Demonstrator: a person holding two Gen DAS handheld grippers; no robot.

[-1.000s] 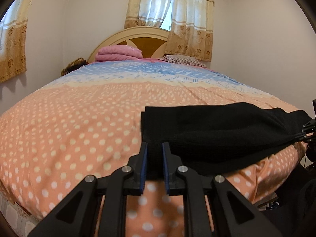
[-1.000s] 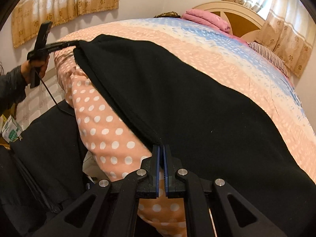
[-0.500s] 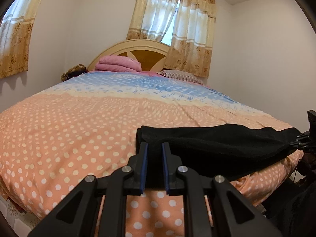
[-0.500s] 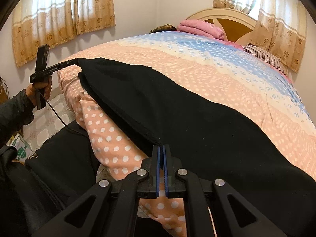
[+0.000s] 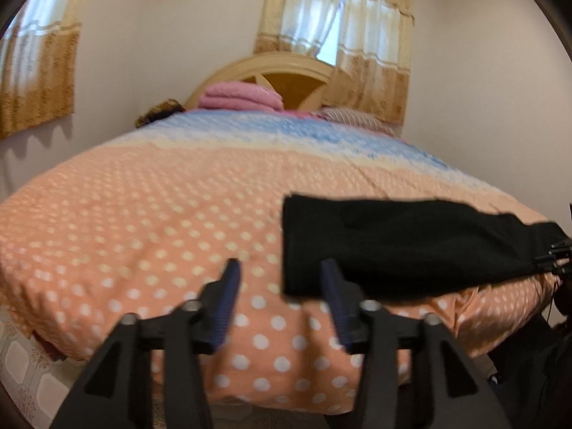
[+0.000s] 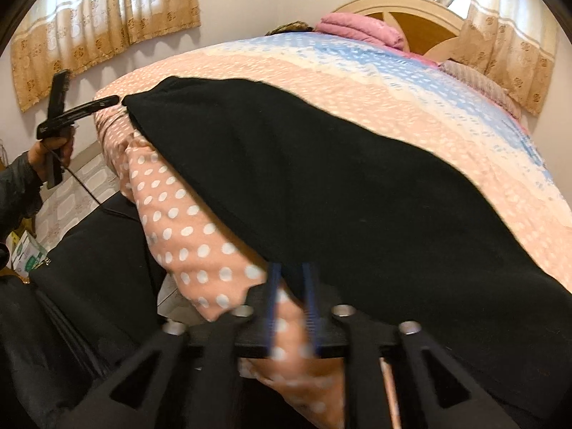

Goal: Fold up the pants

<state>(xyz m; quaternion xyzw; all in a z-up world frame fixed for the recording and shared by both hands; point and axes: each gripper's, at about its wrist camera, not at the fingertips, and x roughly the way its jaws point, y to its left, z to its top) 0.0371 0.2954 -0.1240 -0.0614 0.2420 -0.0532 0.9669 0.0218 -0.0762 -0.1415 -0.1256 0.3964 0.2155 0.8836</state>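
Note:
Black pants (image 5: 404, 246) lie folded lengthwise across the near edge of the bed, shown large in the right wrist view (image 6: 321, 193). My left gripper (image 5: 282, 275) is open, just in front of the pants' left end, holding nothing. It also shows at the far left of the right wrist view (image 6: 114, 102). My right gripper (image 6: 291, 279) is slightly open at the pants' near edge; the cloth edge lies between or just past its tips. Its tips show at the right edge of the left wrist view (image 5: 557, 259).
The bed has a peach polka-dot cover (image 5: 143, 221) turning blue toward the headboard (image 5: 271, 75). A folded pink blanket (image 5: 239, 96) and a striped pillow (image 5: 357, 116) lie at the head. The person's dark-clothed body (image 6: 82, 286) is close below the bed edge.
Both grippers have opened. The left has let go of the pants' end and drawn back left. The right has loosened its pinch on the pants' edge.

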